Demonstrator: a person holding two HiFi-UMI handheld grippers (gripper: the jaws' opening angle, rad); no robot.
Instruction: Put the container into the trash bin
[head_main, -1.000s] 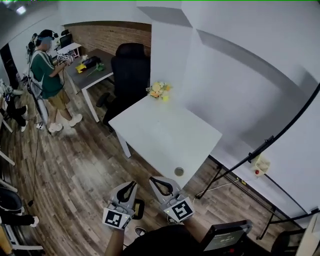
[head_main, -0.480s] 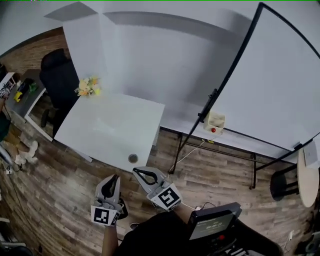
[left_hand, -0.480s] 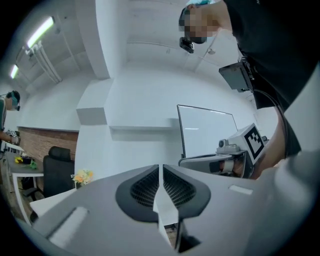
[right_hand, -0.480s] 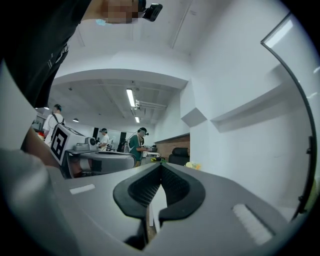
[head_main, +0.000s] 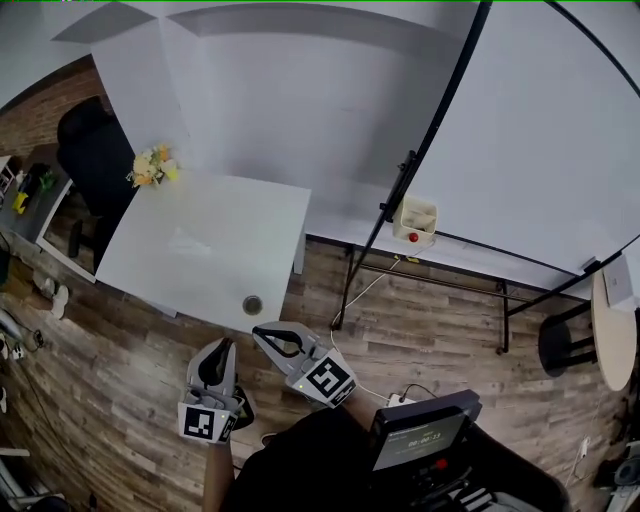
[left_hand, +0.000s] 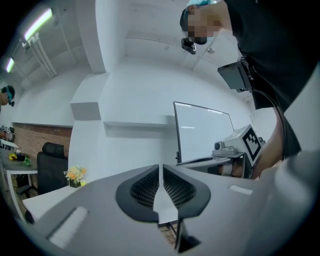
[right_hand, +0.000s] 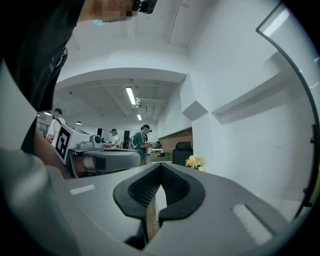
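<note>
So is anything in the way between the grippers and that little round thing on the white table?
Nothing visible. The round container sits alone near the edge of the table, only open space between it and the shut, empty left gripper and right gripper. No trash bin is in view.
</note>
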